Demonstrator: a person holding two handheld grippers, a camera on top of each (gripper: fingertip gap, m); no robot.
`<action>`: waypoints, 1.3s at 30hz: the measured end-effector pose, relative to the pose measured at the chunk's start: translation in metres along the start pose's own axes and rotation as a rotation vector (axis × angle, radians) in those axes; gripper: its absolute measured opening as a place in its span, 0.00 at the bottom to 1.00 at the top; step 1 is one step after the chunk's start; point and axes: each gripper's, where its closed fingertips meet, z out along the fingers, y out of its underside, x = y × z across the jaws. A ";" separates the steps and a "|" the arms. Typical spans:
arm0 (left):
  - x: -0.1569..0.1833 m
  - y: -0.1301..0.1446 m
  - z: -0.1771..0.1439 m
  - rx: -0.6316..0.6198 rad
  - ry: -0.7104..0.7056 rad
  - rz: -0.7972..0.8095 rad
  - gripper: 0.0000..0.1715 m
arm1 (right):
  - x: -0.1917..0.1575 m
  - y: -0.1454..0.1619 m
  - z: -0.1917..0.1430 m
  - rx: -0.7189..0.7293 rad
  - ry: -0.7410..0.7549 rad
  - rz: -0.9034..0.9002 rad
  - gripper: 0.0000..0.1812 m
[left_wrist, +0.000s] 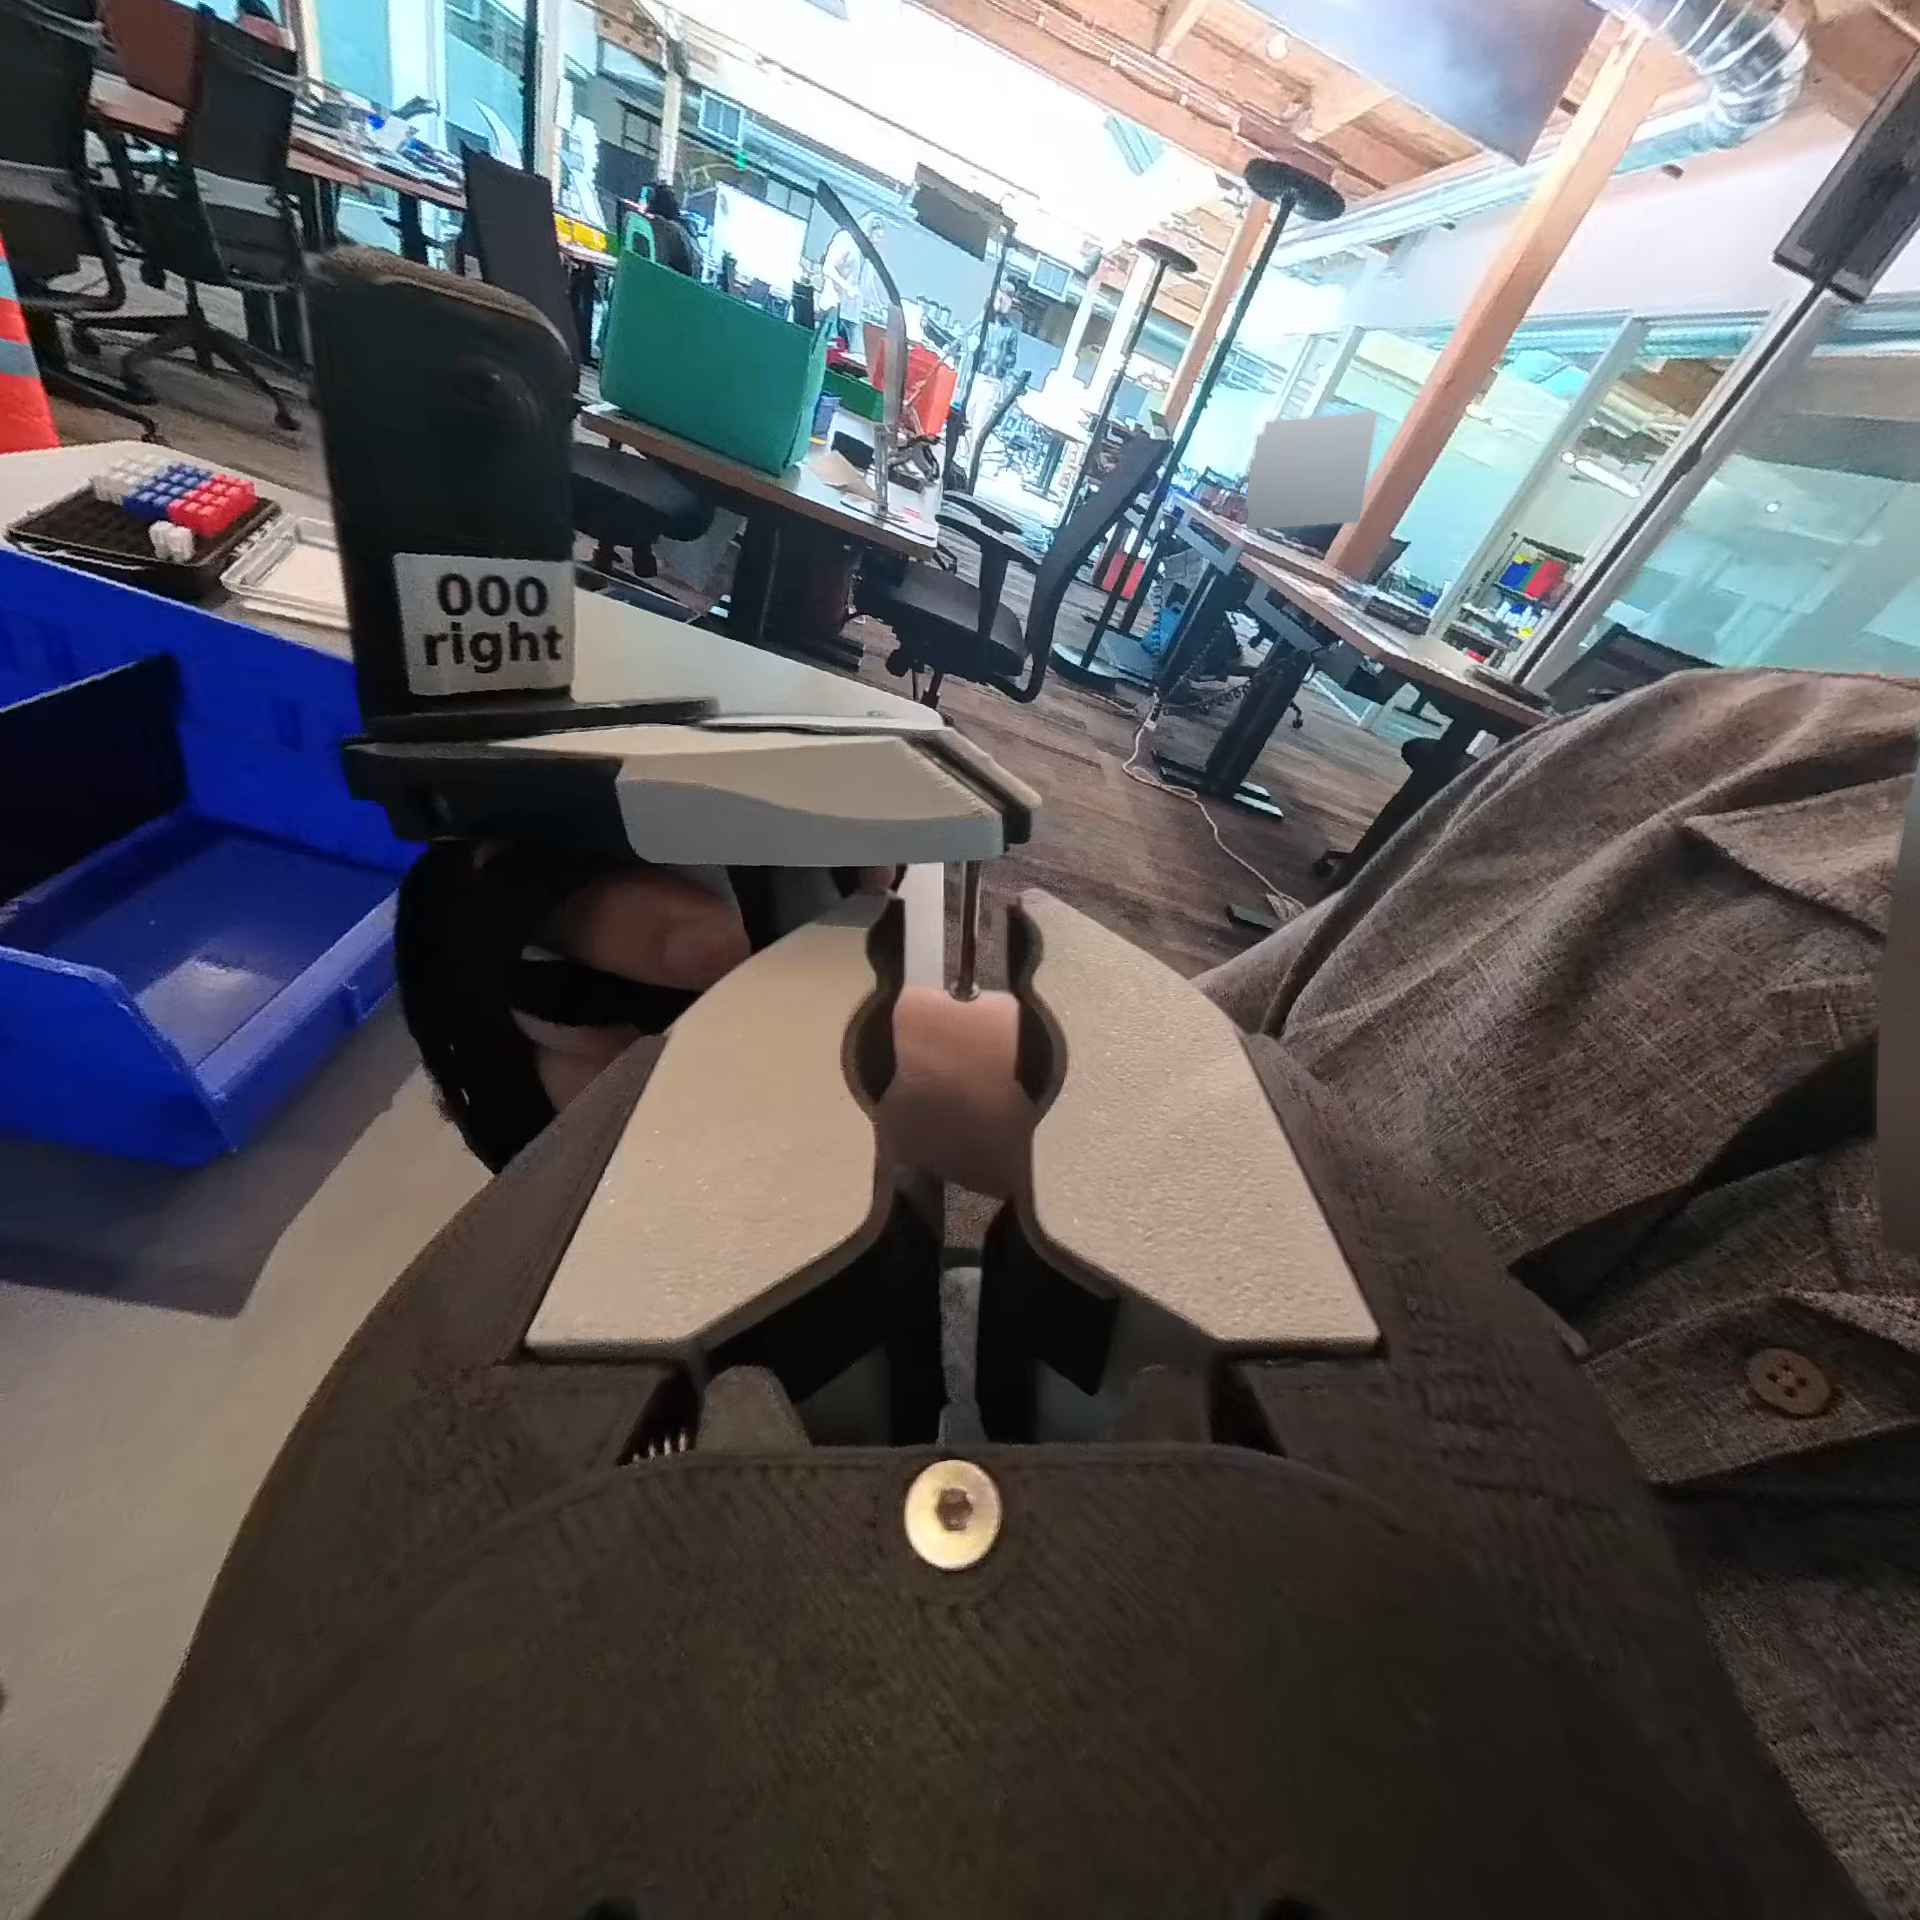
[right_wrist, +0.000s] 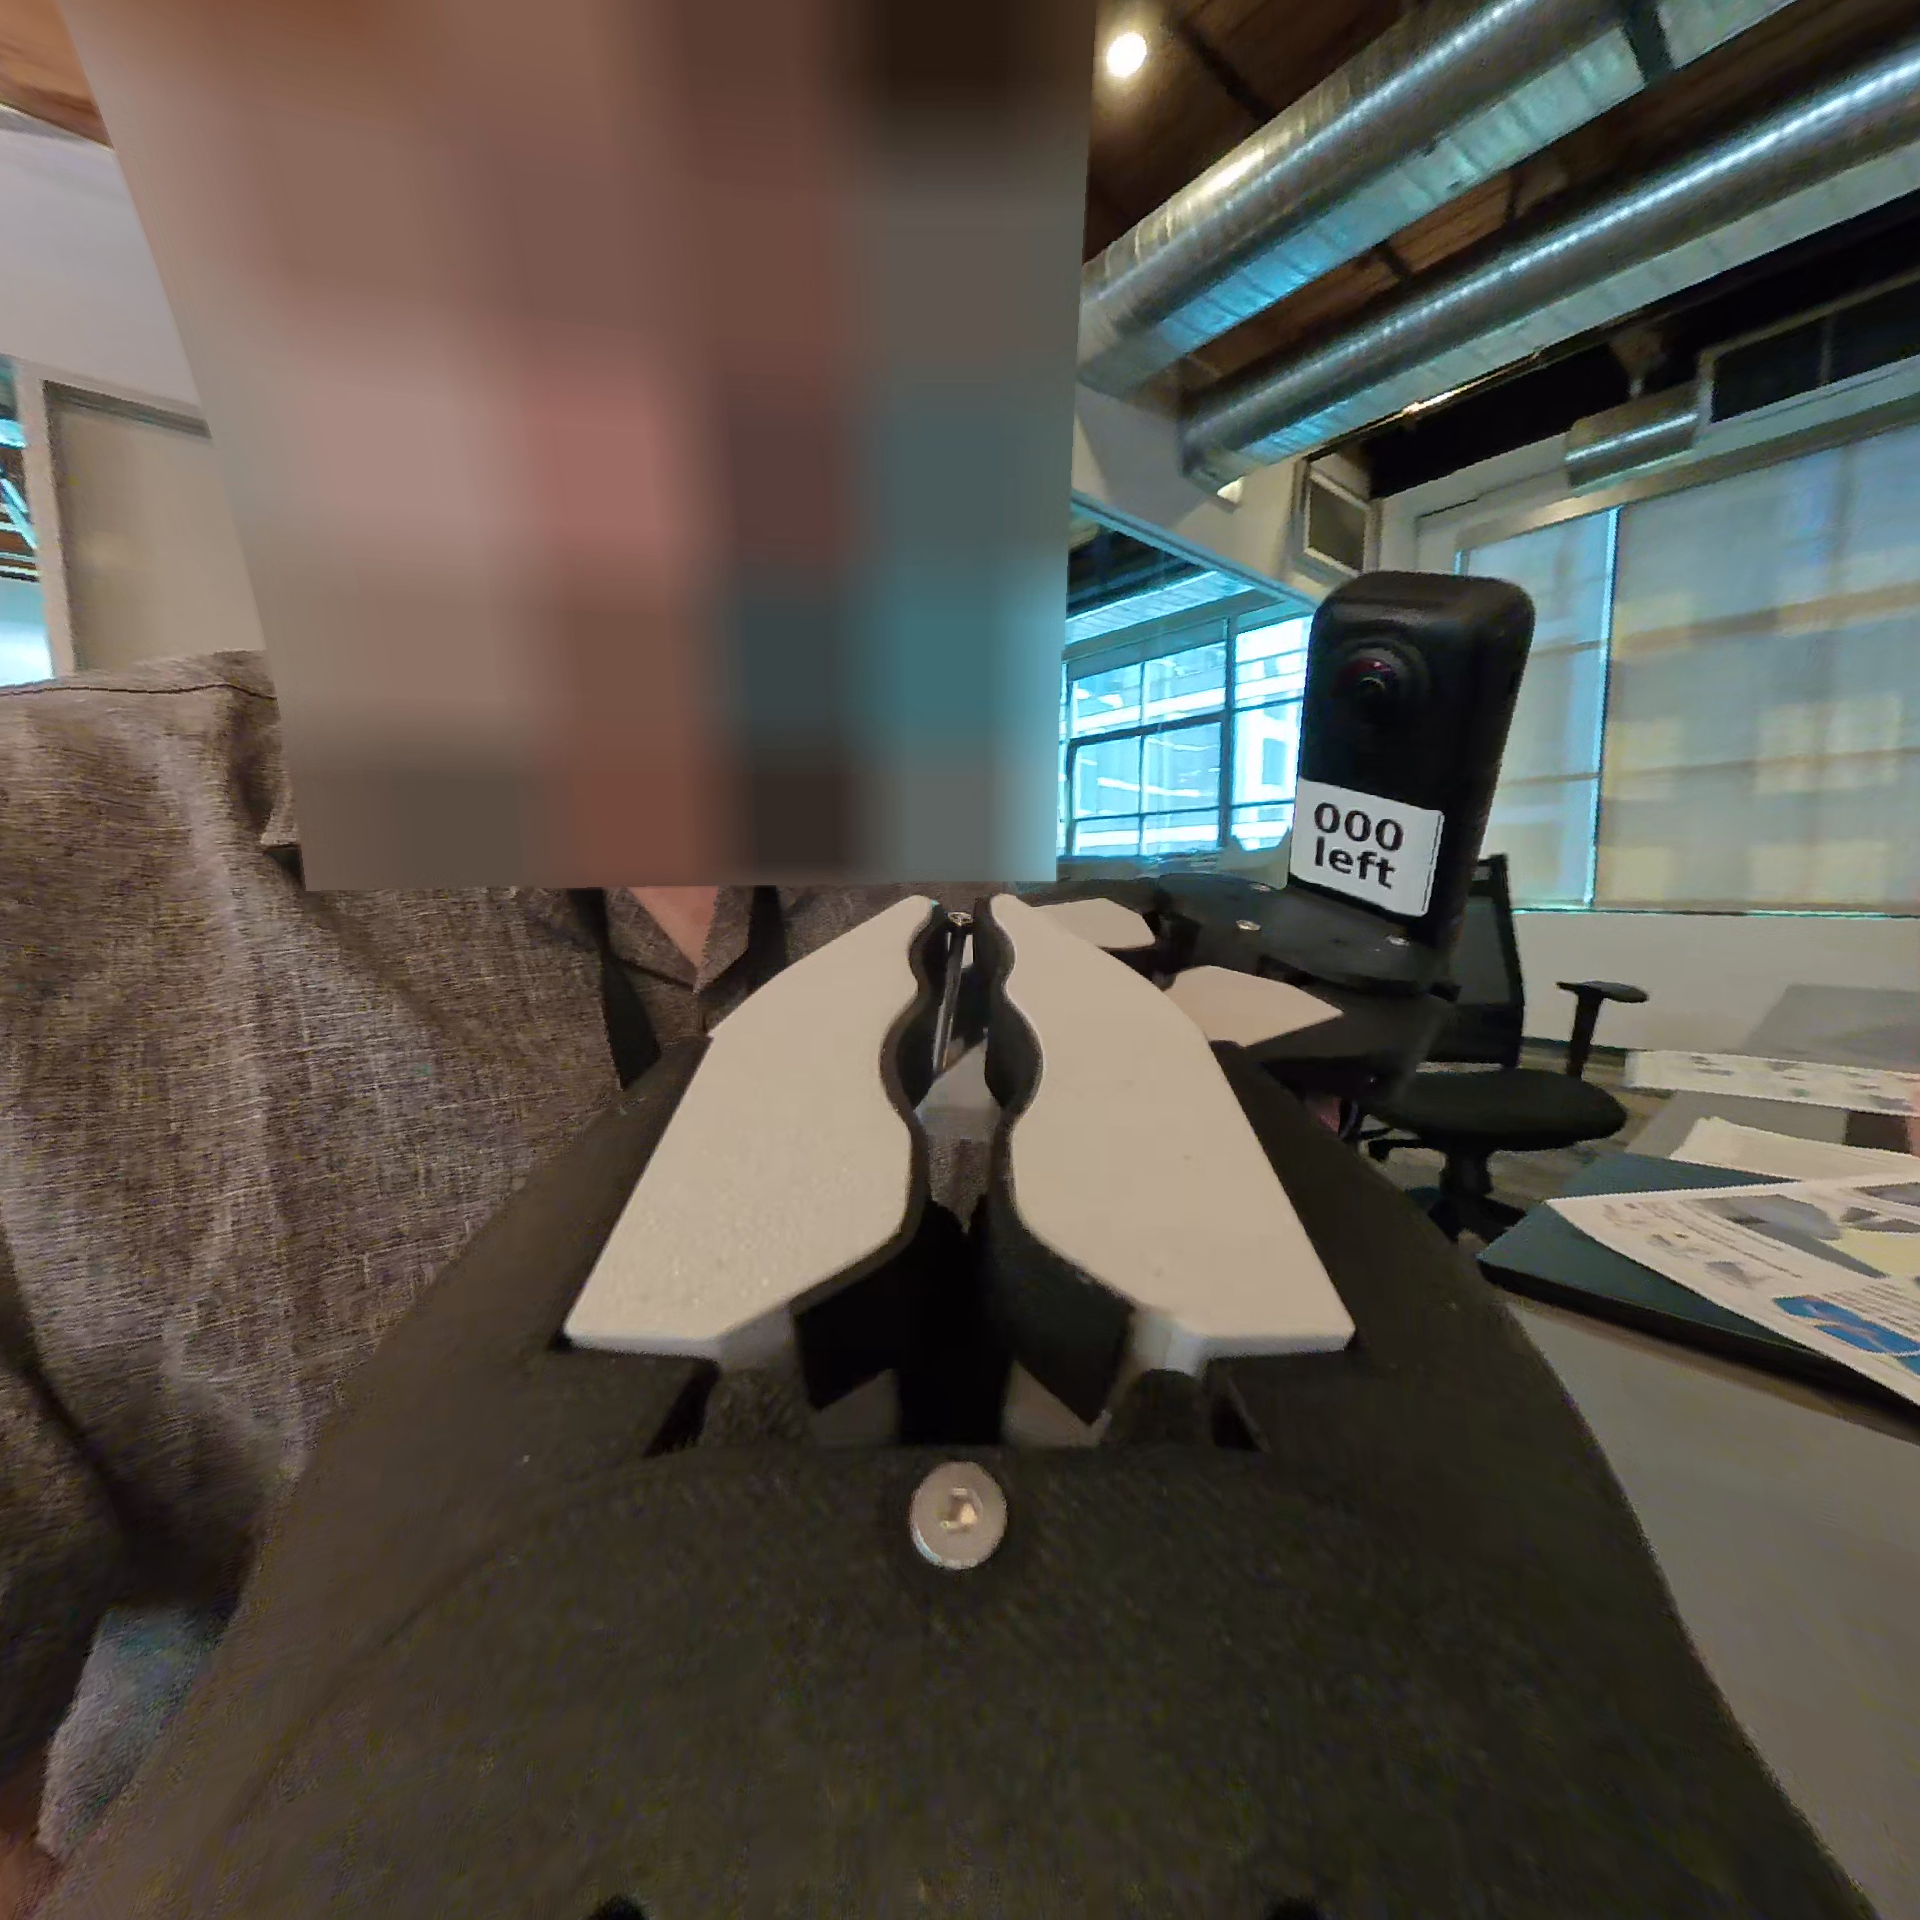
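Observation:
My right gripper (right_wrist: 971, 914) is shut on a thin metal screw (right_wrist: 951, 977) at its fingertips. In the left wrist view the right gripper (left_wrist: 987, 821) lies side-on, and the screw (left_wrist: 966, 930) hangs straight down from its tip. My left gripper (left_wrist: 958, 914) sits just below, fingers a little apart, with the screw's lower end in the gap. A pinkish rounded thing (left_wrist: 951, 1091) shows between the fingers under the screw. I cannot tell whether the fingers press on it. The left gripper (right_wrist: 1132, 961) also shows at the right of the right wrist view.
A blue bin (left_wrist: 208, 935), a black tray of small coloured blocks (left_wrist: 156, 509) and a clear lid (left_wrist: 291, 566) stand on the grey table (left_wrist: 156, 1455). The person's grey shirt (left_wrist: 1558, 1039) is close on the right. Printed papers (right_wrist: 1766, 1247) lie beside an office chair (right_wrist: 1486, 1122). Both grippers' tips are close together, under 4 cm apart.

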 end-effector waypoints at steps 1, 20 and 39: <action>0.001 -0.001 0.000 0.004 0.007 -0.007 0.11 | 0.000 -0.001 0.000 0.007 0.006 -0.010 0.02; -0.008 -0.001 -0.001 0.027 -0.014 -0.025 0.02 | 0.009 -0.007 -0.006 0.066 0.135 -0.094 0.02; -0.002 0.008 0.000 -0.017 -0.030 -0.005 0.01 | 0.003 0.001 -0.007 0.034 0.062 0.024 0.03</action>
